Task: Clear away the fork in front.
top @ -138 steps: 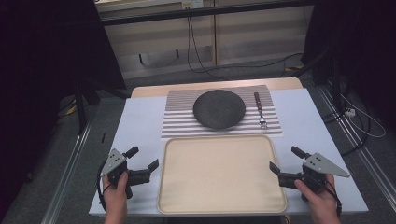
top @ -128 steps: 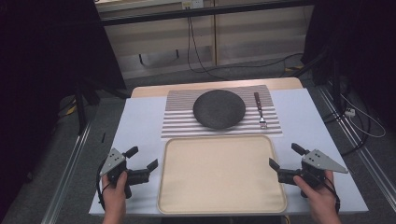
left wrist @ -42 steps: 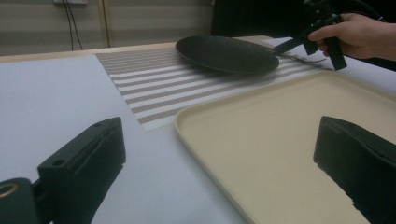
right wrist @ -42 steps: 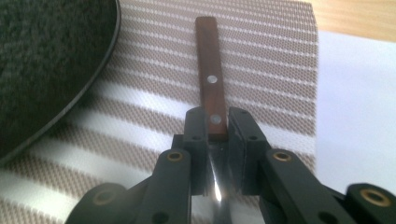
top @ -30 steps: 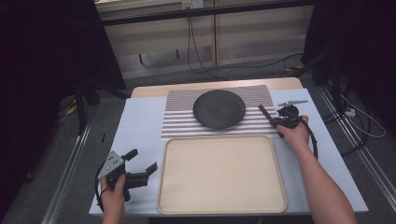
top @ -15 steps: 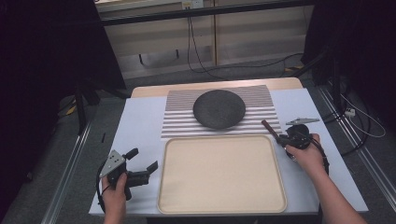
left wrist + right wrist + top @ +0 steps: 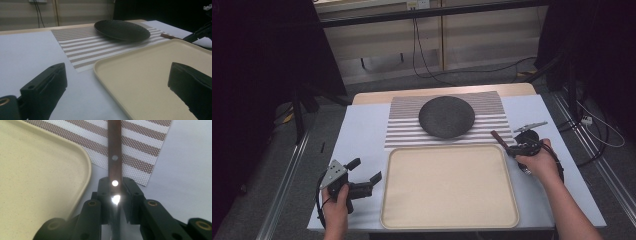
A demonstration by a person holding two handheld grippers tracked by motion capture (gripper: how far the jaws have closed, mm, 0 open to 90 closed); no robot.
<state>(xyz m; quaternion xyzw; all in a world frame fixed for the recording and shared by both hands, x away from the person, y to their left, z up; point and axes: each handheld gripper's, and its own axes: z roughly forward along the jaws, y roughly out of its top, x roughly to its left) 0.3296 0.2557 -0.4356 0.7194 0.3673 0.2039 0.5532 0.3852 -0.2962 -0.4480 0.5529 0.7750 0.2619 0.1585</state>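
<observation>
Item 1, left gripper (image 7: 363, 183): held low at the near left of the table (image 7: 362, 130), just left of the tray (image 7: 447, 187); jaws spread wide and empty; position unchanged from a few seconds ago

Item 2, tray: cream, bare, at the near centre; its rounded near corner lies between the left gripper's jaws in the left gripper view (image 7: 160, 75)

Item 3, striped placemat (image 7: 404, 131): beyond the tray, carrying the dark round plate (image 7: 446, 116); neither has moved

Item 4, wooden-handled utensil (image 7: 114, 150): formerly lying on the right part of the placemat beside the plate, now lifted off and carried toward the tray's far right corner. Judgement: the pick-up is done and a transfer is under way, probably onto the tray

Item 5, right gripper (image 7: 514, 148): a few seconds ago at the near right table edge, now just right of the tray's far corner; jaws clamped on the utensil where metal meets the riveted handle, which projects forward from the jaws over the placemat edge; working end hidden behind the jaws
</observation>
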